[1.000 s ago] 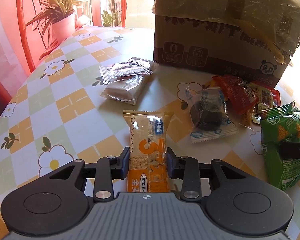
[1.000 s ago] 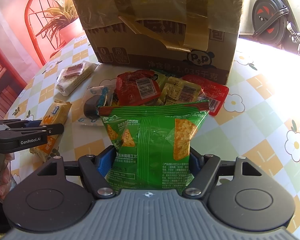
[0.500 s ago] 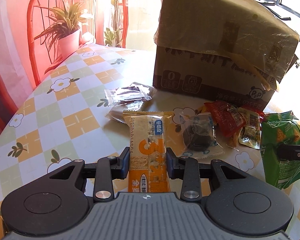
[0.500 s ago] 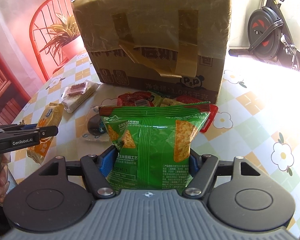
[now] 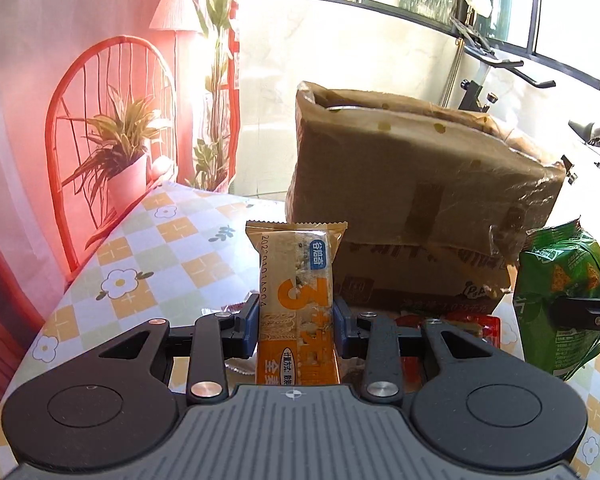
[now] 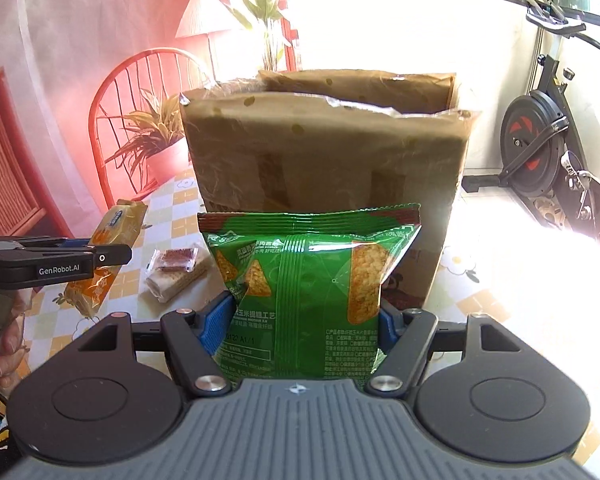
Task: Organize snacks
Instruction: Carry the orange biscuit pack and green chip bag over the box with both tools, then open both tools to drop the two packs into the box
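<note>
Up above the flowered table (image 5: 140,264) I'm holding both snacks in front of the cardboard box (image 5: 412,200). My left gripper (image 5: 296,320) is clamping the orange bar (image 5: 296,280), my right gripper (image 6: 308,320) is squeezing the green chip bag (image 6: 312,276) across its lower half. That bag is blocking most of what's lying at the box's foot; I'm only catching red wrapper bits (image 5: 472,322) behind the fingers. Can't see inside the box. Two small packets (image 6: 176,272) are lying left of it.
</note>
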A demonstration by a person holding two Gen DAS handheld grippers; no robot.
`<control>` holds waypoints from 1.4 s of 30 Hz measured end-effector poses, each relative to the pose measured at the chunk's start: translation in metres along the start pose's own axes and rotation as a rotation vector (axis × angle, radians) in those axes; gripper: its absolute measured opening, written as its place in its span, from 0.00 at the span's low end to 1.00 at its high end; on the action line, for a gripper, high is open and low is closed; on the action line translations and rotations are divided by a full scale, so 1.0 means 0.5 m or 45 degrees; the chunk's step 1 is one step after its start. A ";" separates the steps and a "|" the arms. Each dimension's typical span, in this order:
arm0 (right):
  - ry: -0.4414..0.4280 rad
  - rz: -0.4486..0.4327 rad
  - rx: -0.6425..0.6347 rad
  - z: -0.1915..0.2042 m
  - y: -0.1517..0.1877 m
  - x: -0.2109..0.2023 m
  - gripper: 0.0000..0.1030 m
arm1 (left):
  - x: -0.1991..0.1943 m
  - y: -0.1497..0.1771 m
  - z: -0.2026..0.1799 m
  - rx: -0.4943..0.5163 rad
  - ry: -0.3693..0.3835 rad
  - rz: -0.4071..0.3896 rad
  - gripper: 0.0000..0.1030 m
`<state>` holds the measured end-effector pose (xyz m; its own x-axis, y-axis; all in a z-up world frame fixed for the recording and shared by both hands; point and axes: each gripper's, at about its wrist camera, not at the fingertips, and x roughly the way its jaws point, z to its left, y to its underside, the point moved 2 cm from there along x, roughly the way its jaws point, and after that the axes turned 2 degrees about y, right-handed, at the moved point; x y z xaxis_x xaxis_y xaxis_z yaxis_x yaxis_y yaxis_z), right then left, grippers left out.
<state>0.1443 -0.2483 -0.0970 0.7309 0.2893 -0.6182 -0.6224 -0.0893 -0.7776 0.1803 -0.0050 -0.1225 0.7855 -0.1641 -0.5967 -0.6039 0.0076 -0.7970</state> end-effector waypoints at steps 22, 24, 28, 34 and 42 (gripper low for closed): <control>0.228 -0.341 -0.142 -0.067 -0.356 0.097 0.69 | 0.116 -0.368 -0.146 0.132 0.123 -0.226 0.37; 0.233 -0.314 -0.139 -0.074 -0.363 0.134 0.69 | 0.151 -0.381 -0.153 0.132 0.120 -0.201 0.37; 0.202 -0.239 -0.114 -0.087 -0.359 0.185 0.70 | 0.199 -0.388 -0.155 0.142 0.161 -0.143 0.38; 0.160 -0.140 -0.004 -0.115 -0.344 0.217 0.75 | 0.218 -0.384 -0.142 0.145 0.154 -0.107 0.63; 0.114 -0.103 0.012 -0.101 -0.330 0.170 0.86 | 0.162 -0.359 -0.110 0.178 0.148 -0.010 0.68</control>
<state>0.3230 -0.2571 -0.0270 0.8007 0.2086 -0.5616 -0.5628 -0.0597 -0.8245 0.3448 -0.0741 -0.0224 0.7640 -0.2778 -0.5824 -0.5670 0.1418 -0.8114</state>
